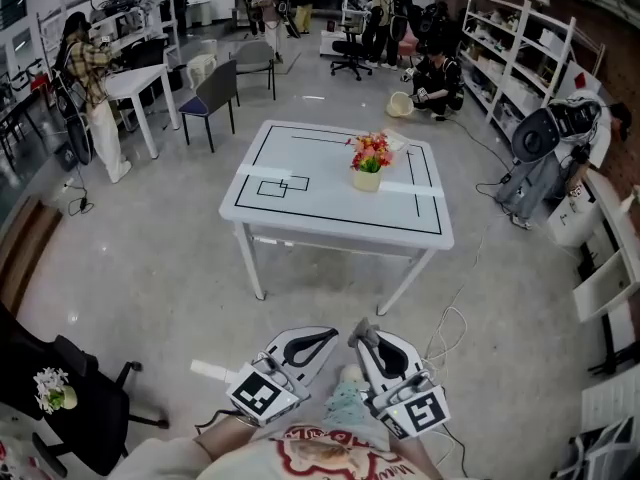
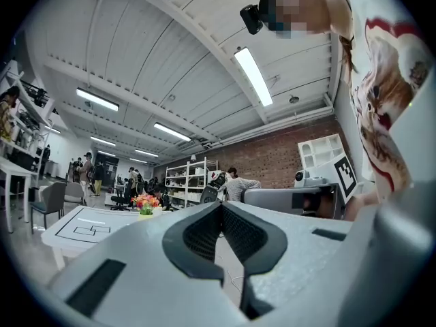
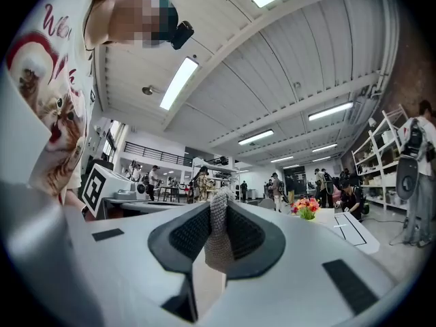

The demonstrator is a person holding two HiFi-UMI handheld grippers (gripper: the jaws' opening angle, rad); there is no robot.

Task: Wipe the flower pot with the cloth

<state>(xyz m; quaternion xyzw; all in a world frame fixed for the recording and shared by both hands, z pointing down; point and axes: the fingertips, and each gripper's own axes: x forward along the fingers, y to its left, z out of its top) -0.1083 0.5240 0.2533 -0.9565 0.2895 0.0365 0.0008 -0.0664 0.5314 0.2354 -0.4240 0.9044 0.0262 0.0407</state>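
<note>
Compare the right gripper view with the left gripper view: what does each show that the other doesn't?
Right gripper view only: the grey cloth, clamped between the jaws of the right gripper. Left gripper view only: the shut jaws of the left gripper, with nothing between them. Both: the flower pot standing on the white table, well ahead of the grippers and not yet reached.

A pale, glossy floor fills most of the frame. At centre stands a white table marked with black lines. Grey chairs and a white desk sit upper left, white shelving upper right, a black office chair lower left. Strip lights cross the white ceiling; the far wall looks like red brick.
</note>
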